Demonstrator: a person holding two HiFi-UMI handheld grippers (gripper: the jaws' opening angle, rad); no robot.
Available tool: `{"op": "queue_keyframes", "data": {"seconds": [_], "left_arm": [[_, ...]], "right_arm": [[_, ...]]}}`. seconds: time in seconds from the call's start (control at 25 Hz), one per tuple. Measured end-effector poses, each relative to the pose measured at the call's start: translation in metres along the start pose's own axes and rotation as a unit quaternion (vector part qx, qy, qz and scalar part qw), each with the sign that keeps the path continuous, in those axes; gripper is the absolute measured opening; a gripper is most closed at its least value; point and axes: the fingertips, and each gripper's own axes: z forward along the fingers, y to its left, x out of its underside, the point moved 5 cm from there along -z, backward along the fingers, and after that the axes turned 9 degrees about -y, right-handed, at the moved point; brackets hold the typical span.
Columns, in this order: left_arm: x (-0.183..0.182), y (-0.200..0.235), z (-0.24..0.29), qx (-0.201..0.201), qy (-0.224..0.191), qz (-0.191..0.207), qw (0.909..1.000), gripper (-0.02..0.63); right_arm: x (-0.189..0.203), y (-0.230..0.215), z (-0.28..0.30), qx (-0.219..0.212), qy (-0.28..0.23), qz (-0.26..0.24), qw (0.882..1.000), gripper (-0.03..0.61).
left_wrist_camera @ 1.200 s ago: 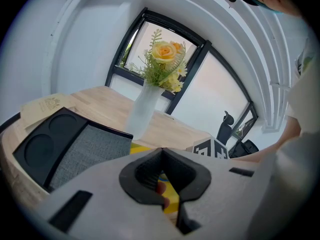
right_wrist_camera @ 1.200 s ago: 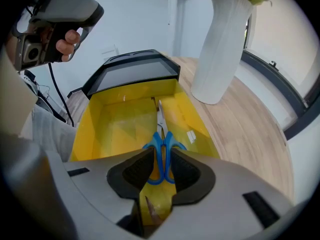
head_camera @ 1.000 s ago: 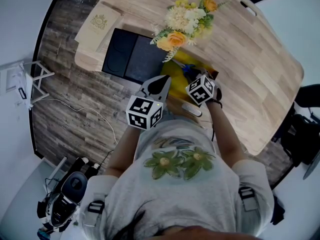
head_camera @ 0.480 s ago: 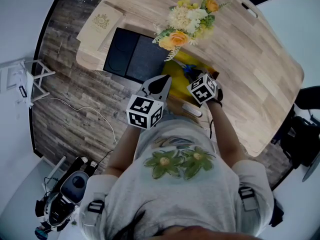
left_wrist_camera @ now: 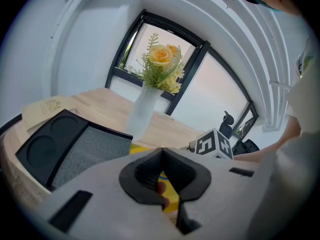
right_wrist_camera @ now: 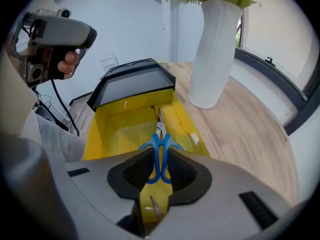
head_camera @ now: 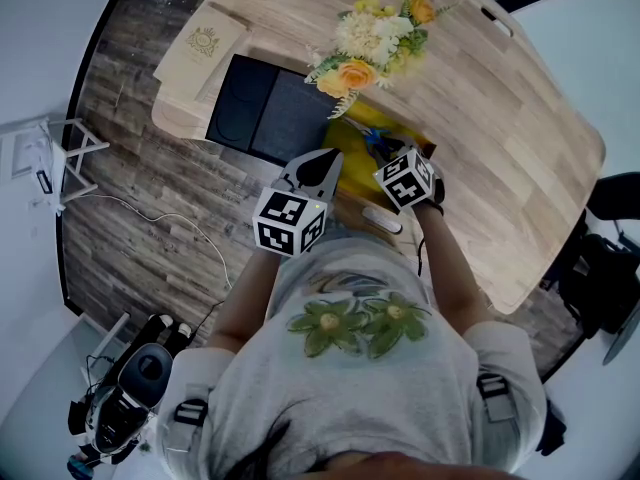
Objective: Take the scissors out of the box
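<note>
Dead centre of the right gripper view: scissors (right_wrist_camera: 160, 136), inside a yellow box (right_wrist_camera: 112, 134), rectangular, open-topped, with smooth glossy walls. Blue plastic loop handles nearest the camera, slim bare-metal blades closed together and pointing away toward the top of the frame. Clamped on those blue loops from either side, the right gripper (right_wrist_camera: 160, 165), ribbed black pads against the plastic, pale grey matte shell filling the bottom of the frame. Just past the far end of the box, a black tray (right_wrist_camera: 132, 86), matte, with a raised rim; from the head view, two round recesses on its left half and a grey woven-looking panel on its right. Upper right of the right gripper view, a tall white vase (right_wrist_camera: 212, 54), smooth, flaring at the foot, standing on the pale wood-grain table (right_wrist_camera: 250, 134). Over in the left gripper view, the left gripper (left_wrist_camera: 161, 151) shut tip to tip on nothing, only a sliver of yellow visible through the oval gap behind its pads. In the head view, held at centre frame over the near edge of the table, with its marker cube (head_camera: 290, 223) of black and white squares facing up. Top centre of that view, flowers (head_camera: 375, 38) in yellow, orange and cream, soft and ruffled. Upper left, a flat beige booklet (head_camera: 195, 53) with a printed emblem. Down the left side, a dark plank floor (head_camera: 150, 188), weathered grain.
</note>
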Motion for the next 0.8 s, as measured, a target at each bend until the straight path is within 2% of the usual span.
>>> {"op": "queue_keyframes", "data": {"seconds": [0.8], "left_arm": [[-0.005, -0.011, -0.011, 0.006, -0.009, 0.021, 0.9997, 0.005]], "right_arm": [[-0.006, 0.004, -0.026, 0.017, -0.029, 0.004, 0.999, 0.083]]}}
